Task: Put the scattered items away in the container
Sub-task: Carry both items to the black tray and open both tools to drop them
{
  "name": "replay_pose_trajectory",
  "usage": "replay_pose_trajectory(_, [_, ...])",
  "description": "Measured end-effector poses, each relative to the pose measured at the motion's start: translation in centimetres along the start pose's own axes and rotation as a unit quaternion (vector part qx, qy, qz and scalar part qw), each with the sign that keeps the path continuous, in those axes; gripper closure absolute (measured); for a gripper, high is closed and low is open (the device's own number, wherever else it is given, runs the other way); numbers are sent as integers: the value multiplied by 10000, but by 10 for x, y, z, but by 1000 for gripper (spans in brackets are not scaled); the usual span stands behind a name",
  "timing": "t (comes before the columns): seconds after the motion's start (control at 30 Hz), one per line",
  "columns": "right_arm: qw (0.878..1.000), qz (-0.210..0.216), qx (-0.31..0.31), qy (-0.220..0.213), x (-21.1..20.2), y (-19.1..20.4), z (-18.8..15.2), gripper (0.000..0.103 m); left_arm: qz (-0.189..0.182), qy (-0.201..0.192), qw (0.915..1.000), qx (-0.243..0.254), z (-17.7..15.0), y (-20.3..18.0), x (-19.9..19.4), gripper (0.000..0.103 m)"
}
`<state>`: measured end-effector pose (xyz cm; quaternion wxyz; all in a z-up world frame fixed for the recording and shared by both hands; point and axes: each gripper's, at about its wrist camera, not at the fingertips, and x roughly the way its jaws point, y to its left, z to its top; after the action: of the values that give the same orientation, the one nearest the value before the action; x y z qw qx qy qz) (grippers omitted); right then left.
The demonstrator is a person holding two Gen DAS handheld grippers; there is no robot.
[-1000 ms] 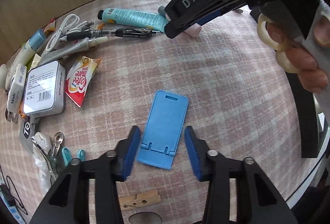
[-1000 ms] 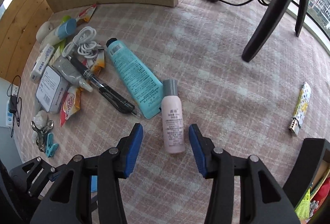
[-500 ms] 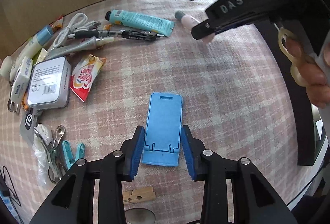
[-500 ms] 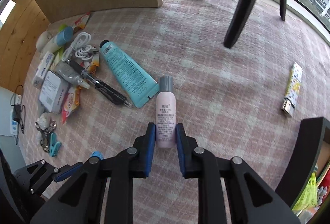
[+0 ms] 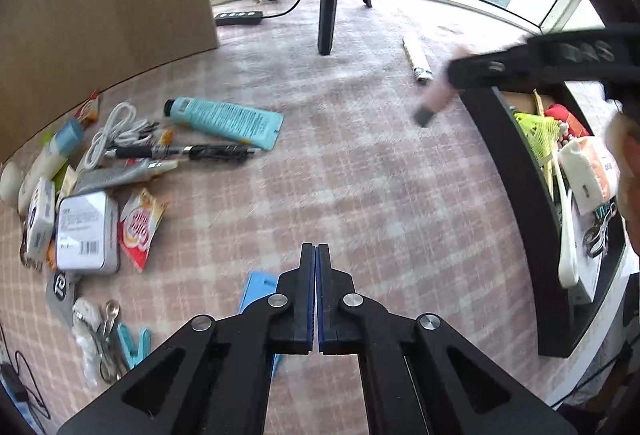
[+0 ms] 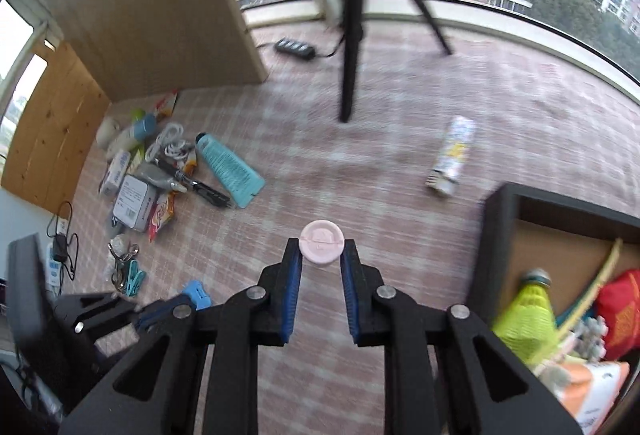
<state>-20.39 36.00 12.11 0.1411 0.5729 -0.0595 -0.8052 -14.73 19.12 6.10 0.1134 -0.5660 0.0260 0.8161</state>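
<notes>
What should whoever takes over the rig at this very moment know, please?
Left gripper: shut, nothing visibly between the pads; the blue phone stand shows beside and under its left finger, and I cannot tell whether it is gripped.
Right gripper: shut on the pink bottle, off the floor, short of the black container.
Done: the container already holds several items.
Left: drop the bottle in, check the stand, then clear the teal tube, pens, white cable, tin, sachet, clips and the patterned tube near the container.
</notes>
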Motion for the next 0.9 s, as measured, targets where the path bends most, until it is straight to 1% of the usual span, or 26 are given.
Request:
replay_pose_trajectory(0.07, [9999, -9, 66, -79, -6, -7, -2, 83, 38, -26, 10000, -59, -6, 2, -5, 103])
replay_pose_trajectory(0.13, [9999, -8, 133, -107, -12, -15, -5, 83, 151, -2, 9999, 25, -9, 3, -6, 94])
replay_pose_trajectory(0.2, [9998, -7, 180, -103, -15, -21, -8, 83, 191, -16, 9996, 215, -16, 5, -5, 56])
replay_pose_trajectory(0.23, [9998, 14, 203, -91, -15, -24, -9, 83, 233, -6, 9992, 321, -21, 6, -5, 50])
replay_pose_trajectory(0.27, [9997, 42, 220, -76, -14, -24, -10, 83, 250, 54, 9988, 421, -27, 8, -8, 47])
replay_pose_trajectory(0.37, [9998, 72, 187, -90, -12, -21, -14, 83, 315, 339, 9966, 687, -41, 13, -2, 47])
replay_pose_trajectory(0.43, [9998, 98, 150, -93, -11, -18, -16, 83, 400, 506, 9953, 715, -47, 17, 7, 48])
replay_pose_trajectory(0.47, [9998, 109, 141, -84, -10, -17, -18, 83, 444, 590, 9946, 728, -49, 18, 12, 51])
replay_pose_trajectory(0.5, [9998, 112, 133, -75, -9, -15, -19, 83, 469, 649, 9941, 738, -50, 18, 16, 60])
replay_pose_trajectory(0.53, [9998, 113, 123, -67, -9, -13, -19, 83, 448, 681, 9940, 733, -52, 19, 19, 62])
replay_pose_trajectory(0.57, [9999, 116, 109, -60, -9, -12, -20, 83, 372, 612, 9950, 703, -52, 20, 17, 68])
replay_pose_trajectory(0.67, [9999, 111, 70, -83, -11, -9, -20, 83, 378, 574, 9951, 707, -52, 20, 16, 69])
replay_pose_trajectory(0.77, [9998, 104, 60, -133, -15, -7, -19, 83, 350, 540, 9964, 555, -50, 25, 13, 69])
replay_pose_trajectory(0.9, [9997, 124, 59, -218, -23, -7, -19, 83, 347, 385, 9978, 421, -45, 29, -2, 69])
